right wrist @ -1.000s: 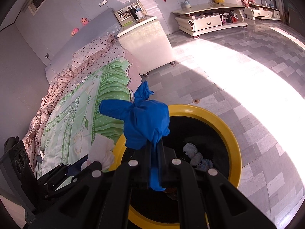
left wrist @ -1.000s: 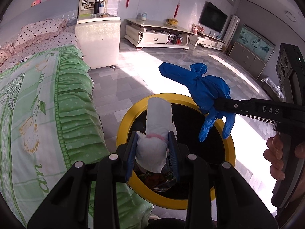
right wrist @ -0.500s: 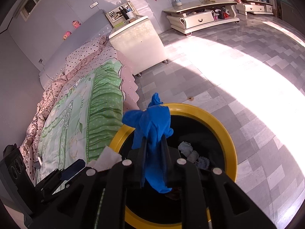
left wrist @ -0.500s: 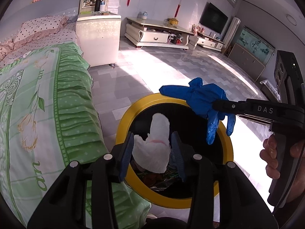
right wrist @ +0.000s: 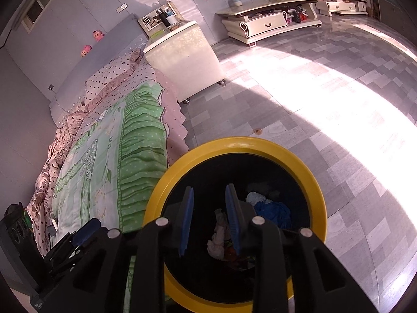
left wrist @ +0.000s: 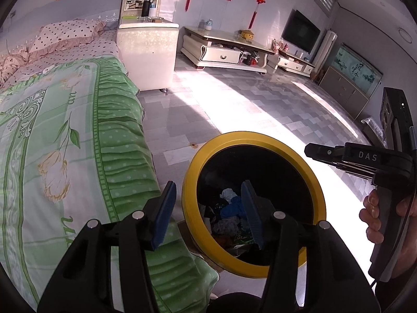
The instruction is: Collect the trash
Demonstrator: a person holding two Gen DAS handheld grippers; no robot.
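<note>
The left gripper [left wrist: 208, 208] hangs with its blue pads wide apart and empty above the yellow-rimmed bin [left wrist: 190, 172], which stands on the grey tiled floor [left wrist: 234, 109] just beside the green bedspread [left wrist: 78, 143]. The right gripper [right wrist: 209, 214] is likewise spread and empty over the bin. Inside lie a blue glove [right wrist: 276, 211] and a white wad [right wrist: 217, 242], the latter visible only from the right wrist. Deeper contents are lost in shadow.
</note>
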